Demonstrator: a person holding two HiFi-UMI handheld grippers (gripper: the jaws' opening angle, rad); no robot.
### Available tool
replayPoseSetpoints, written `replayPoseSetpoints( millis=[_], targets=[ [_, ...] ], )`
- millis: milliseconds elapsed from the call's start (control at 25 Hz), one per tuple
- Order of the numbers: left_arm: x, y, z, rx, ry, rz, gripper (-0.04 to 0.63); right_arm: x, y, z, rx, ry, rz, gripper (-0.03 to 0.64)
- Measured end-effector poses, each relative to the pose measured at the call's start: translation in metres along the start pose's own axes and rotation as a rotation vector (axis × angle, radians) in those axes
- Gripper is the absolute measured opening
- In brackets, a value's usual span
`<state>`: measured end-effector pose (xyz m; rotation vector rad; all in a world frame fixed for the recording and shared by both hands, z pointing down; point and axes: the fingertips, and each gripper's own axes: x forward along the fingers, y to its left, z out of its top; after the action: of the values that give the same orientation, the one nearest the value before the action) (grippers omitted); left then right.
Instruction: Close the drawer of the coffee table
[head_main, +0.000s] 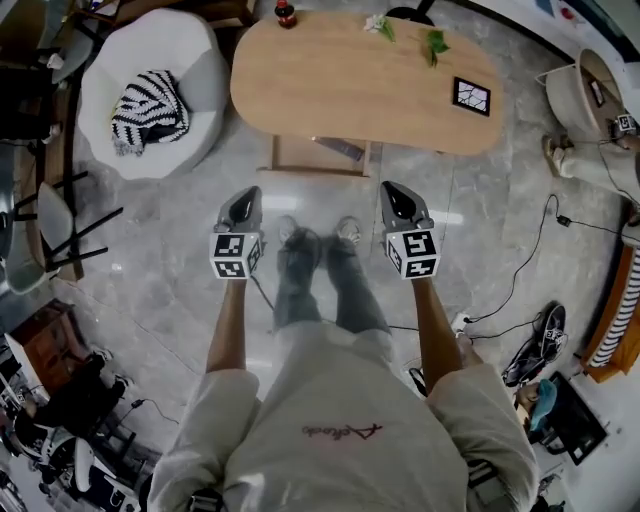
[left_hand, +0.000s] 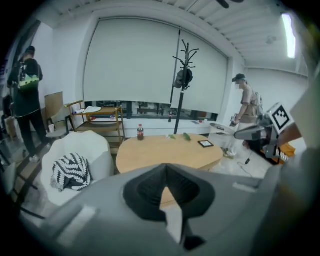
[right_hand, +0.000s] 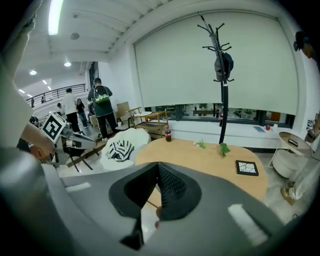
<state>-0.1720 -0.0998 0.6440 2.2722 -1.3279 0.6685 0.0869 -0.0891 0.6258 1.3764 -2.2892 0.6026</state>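
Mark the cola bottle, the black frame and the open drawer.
cola bottle (head_main: 286, 14), head view, its body.
black frame (head_main: 471, 96), head view, its middle.
open drawer (head_main: 318, 171), head view, its front rim.

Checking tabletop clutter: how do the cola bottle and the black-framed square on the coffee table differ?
The cola bottle stands upright; the black-framed square lies flat. The bottle is dark with red on it; the square is white inside with dark lines. The bottle sits at the far edge, the square near the right end. Both rest on the wooden coffee table.
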Motion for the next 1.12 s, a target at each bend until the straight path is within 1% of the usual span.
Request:
replayPoseSetpoints(
  millis=[160,360,640,880,1120],
  targets=[
    [0.025,0.004,-0.033,-0.011,0.041,-0.017,-0.002,0.023,-0.005,-0.027,0.009,0.035,0.0,0.003],
    [0.055,0.018,-0.08,-0.009,0.087,-0.051,-0.002,0.054,-0.007,-0.069,0.045,0.069,-0.035,0.003],
    [0.099,0.042,-0.151,-0.004,0.137,-0.088,-0.002,0.103,-0.007,-0.148,0.101,0.129,-0.081,0.003],
    [0.138,0.055,-0.201,0.012,0.15,-0.116,-0.002,0.139,-0.001,-0.216,0.125,0.18,-0.083,0.003],
    [0.167,0.06,-0.254,0.021,0.186,-0.134,-0.002,0.164,-0.002,-0.276,0.162,0.218,-0.088,0.003]
  ],
)
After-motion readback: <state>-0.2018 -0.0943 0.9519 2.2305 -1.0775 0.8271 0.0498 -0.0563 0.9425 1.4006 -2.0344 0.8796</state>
